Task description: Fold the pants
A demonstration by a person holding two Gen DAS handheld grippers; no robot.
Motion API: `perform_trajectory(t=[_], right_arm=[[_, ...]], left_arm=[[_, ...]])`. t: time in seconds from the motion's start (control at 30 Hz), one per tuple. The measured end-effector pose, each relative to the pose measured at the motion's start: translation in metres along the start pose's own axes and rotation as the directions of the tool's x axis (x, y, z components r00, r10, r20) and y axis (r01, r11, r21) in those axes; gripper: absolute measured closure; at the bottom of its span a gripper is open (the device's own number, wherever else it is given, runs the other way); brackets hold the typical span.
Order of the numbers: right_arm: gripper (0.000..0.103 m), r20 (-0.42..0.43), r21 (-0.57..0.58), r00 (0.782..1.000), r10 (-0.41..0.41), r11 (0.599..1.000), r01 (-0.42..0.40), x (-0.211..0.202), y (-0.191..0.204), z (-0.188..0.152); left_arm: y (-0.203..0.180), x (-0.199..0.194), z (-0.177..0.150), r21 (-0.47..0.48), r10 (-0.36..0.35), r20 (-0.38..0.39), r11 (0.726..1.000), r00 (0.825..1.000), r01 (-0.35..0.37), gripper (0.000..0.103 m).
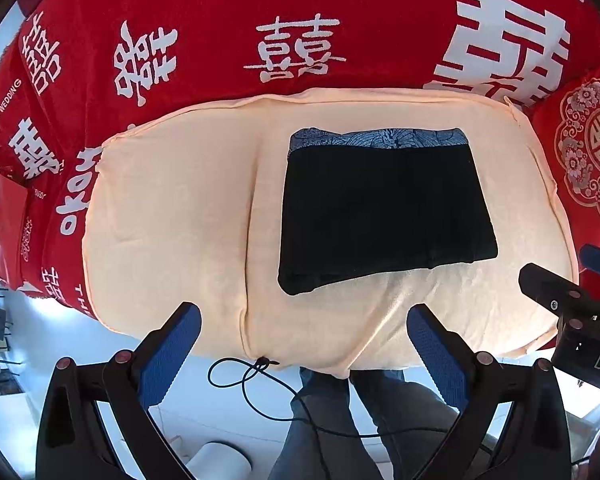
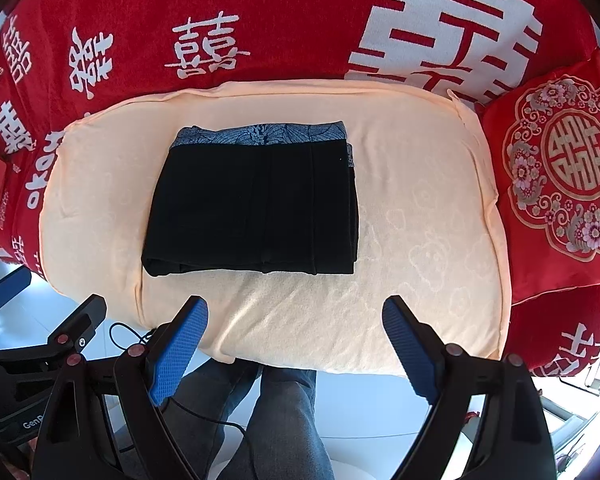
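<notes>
Left gripper (image 1: 304, 316): blue-padded fingers spread wide, gripping nothing, just short of the cream towel-covered cushion (image 1: 172, 216).
Folded black pants with blue patterned waistband (image 1: 384, 216): ahead, lying flat on the cushion.
Right gripper (image 2: 296, 312): released, empty, pants ahead-left.

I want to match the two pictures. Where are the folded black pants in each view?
Left wrist view: the pants lie right of centre on the cream cushion.
Right wrist view: the pants lie left of centre on the same cushion.
Shared landmark: the blue patterned waistband along the pants' far edge.
</notes>
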State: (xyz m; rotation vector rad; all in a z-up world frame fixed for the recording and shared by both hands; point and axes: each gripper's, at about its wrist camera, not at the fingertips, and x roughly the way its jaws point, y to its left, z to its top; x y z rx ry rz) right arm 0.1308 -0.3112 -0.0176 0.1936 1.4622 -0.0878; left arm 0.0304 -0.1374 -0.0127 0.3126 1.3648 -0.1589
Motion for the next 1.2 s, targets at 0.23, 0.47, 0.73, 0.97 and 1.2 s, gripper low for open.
perform_trajectory(t=[0.23,0.47,0.73,0.97,1.2], right_arm=[[0.012,0.001,-0.002,1.0,0.0,1.0,0.0,-0.0001,0.0001,0.0],[0.012,-0.002,0.0,1.0,0.0,1.0,0.0,-0.0002,-0.0004,-0.0021],[0.012,-0.001,0.005,1.0,-0.004,1.0,0.004,-0.0005,0.0012,-0.0055],[0.012,0.001,0.01,1.0,-0.009,1.0,0.009,-0.0006,0.002,-0.0068],[0.012,-0.002,0.012,1.0,-0.012,1.0,0.012,-0.0003,0.0014,-0.0043]], left_arm=[[0.0004,-0.0001,-0.0003,0.001,0.0,0.0,1.0,1.0,0.0,0.0],[-0.0009,-0.0012,-0.0008,0.002,-0.002,0.001,1.0,1.0,0.002,0.0],[-0.0003,-0.0014,-0.0014,0.005,-0.005,0.001,1.0,1.0,0.005,0.0],[0.0025,0.0013,-0.0023,-0.001,-0.021,-0.005,1.0,1.0,0.021,0.0],[0.0034,-0.0037,-0.0005,0.011,-0.038,0.035,0.999,0.999,0.038,0.0]])
